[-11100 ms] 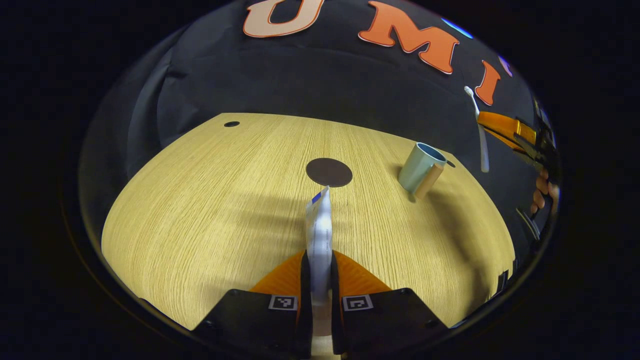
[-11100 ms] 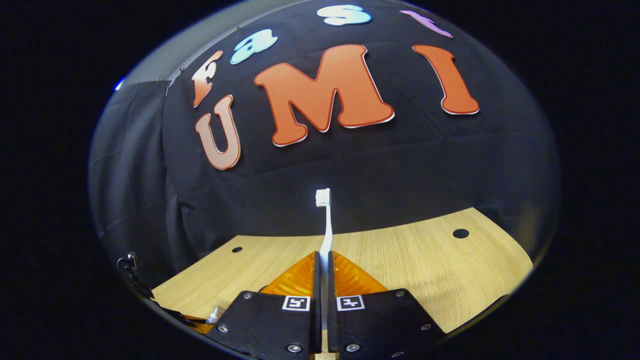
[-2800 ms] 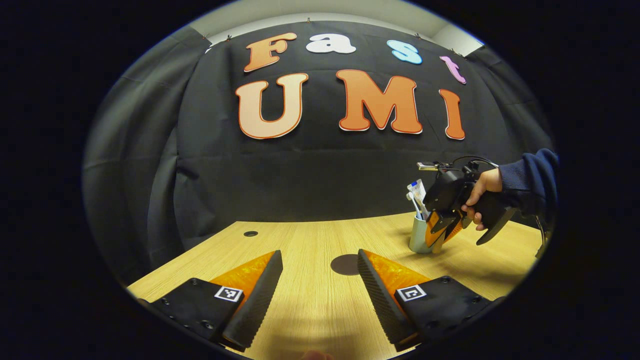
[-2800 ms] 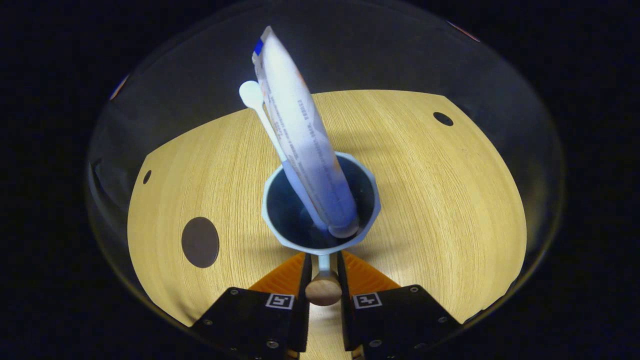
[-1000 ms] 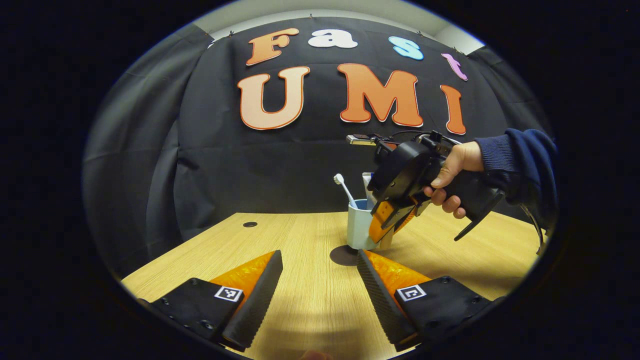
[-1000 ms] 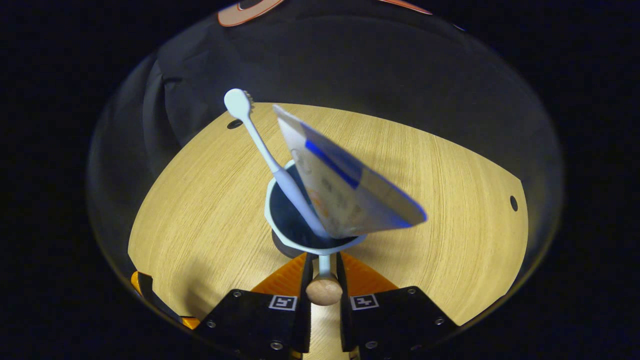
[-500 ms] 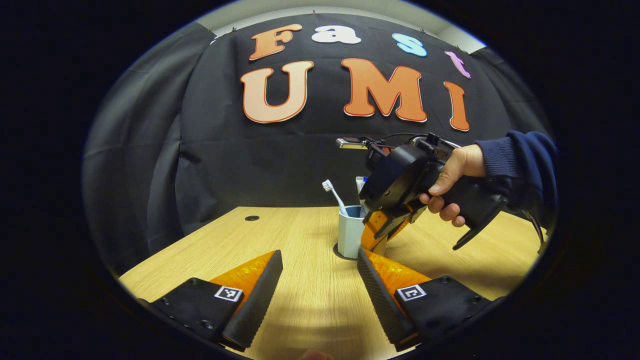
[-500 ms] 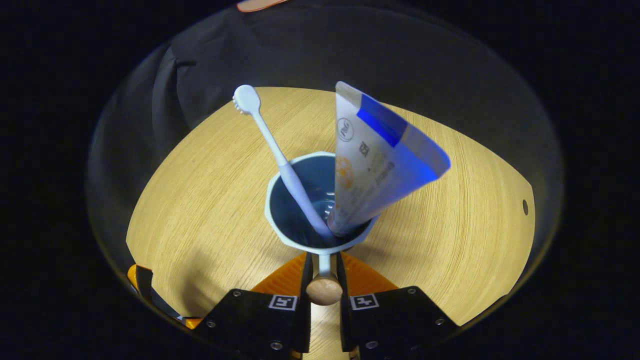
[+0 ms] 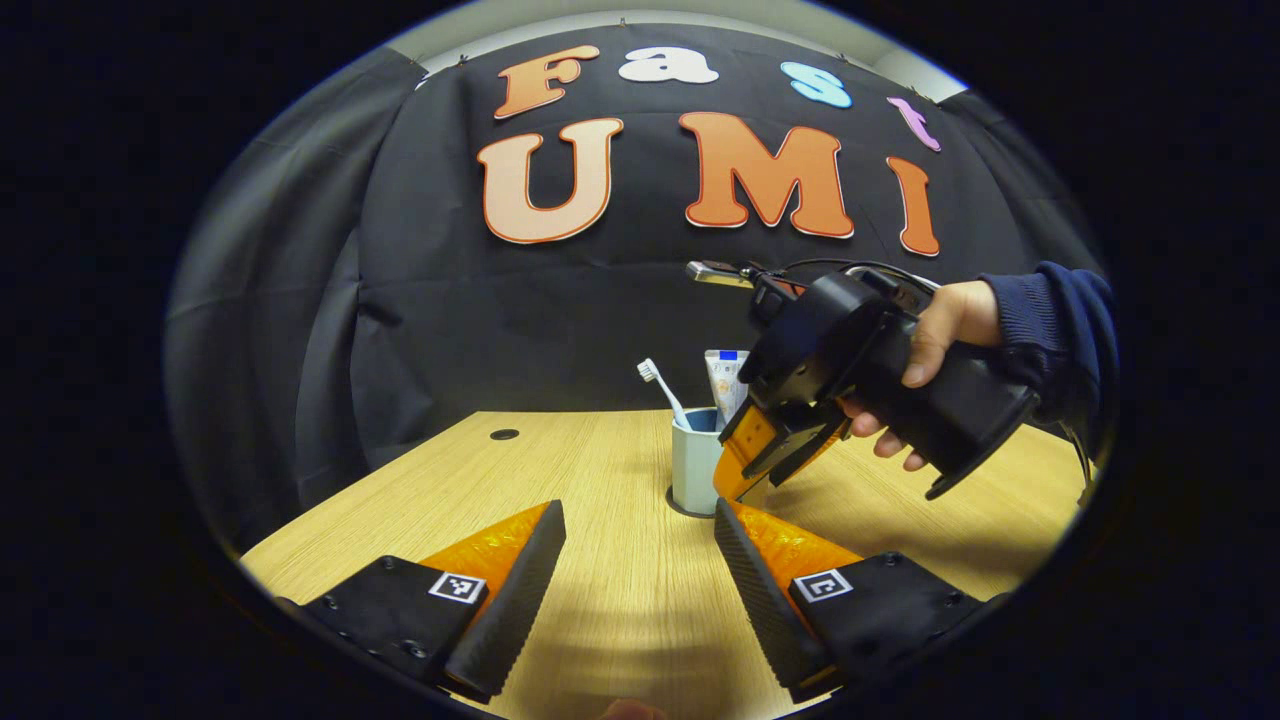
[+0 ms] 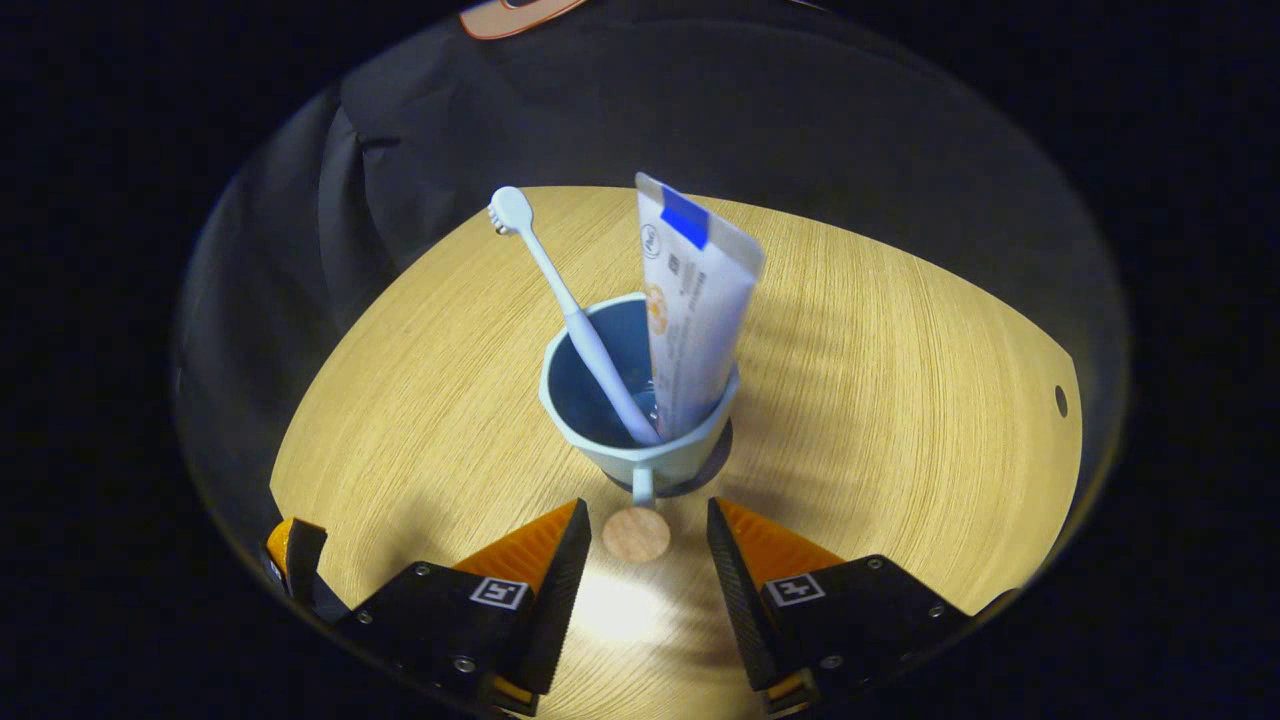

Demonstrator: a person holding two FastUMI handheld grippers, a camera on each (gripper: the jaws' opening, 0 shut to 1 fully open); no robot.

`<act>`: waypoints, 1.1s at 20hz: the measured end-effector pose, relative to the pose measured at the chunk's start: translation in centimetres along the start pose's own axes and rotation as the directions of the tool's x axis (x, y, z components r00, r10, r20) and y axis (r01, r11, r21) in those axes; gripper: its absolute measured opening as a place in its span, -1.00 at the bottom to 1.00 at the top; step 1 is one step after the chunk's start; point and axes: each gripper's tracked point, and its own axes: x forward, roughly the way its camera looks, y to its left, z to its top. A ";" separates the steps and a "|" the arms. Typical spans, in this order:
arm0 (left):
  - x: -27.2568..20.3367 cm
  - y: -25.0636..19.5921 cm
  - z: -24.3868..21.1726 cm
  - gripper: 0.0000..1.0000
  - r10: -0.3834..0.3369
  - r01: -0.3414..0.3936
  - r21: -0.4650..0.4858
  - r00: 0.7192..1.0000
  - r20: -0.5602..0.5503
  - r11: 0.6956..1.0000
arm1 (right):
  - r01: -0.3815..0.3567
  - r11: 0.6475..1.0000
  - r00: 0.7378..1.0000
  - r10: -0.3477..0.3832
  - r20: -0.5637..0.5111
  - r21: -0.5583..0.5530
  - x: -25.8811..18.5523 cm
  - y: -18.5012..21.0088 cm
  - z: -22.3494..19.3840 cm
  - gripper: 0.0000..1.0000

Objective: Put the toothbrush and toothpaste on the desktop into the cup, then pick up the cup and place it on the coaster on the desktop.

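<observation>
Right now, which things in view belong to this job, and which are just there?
Job:
- cup standing on the coaster
- toothbrush inside the cup
- toothpaste inside the cup
- right gripper, jaws open around the cup's handle

Not part of it:
- left gripper, jaws open, holding nothing
- desktop and its cable holes
</observation>
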 end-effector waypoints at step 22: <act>1.5 -9.2 6.2 0.92 -0.099 0.095 0.048 0.990 0.099 0.994 | 0.173 0.973 0.646 -0.229 0.728 0.153 -21.0 -14.8 -1.4 0.68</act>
